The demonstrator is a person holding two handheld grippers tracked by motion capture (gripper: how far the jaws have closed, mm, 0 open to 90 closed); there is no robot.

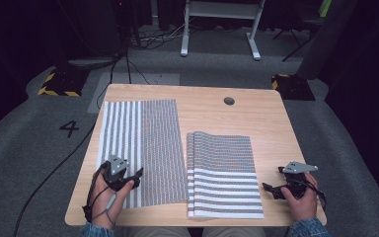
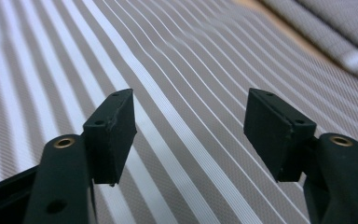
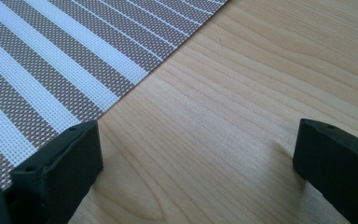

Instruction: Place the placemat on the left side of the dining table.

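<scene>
Two brown-and-white striped woven mats lie on the wooden table (image 1: 256,111). The left mat (image 1: 140,148) lies flat; the right mat (image 1: 224,173) looks folded or stacked, with layered edges at its left side. My left gripper (image 1: 134,178) hovers low over the near part of the left mat (image 2: 168,60), open, with nothing between its jaws (image 2: 191,121). My right gripper (image 1: 274,178) is over bare wood just right of the right mat, open and empty (image 3: 198,149). That mat's edge (image 3: 51,70) runs beside its left fingertip (image 3: 74,154).
A round cable hole (image 1: 229,100) sits in the table's far right part. Bare wood runs along the far edge and the right side. Beyond the table are a white desk frame (image 1: 219,29), cables on grey carpet, and yellow-black striped bases (image 1: 59,84).
</scene>
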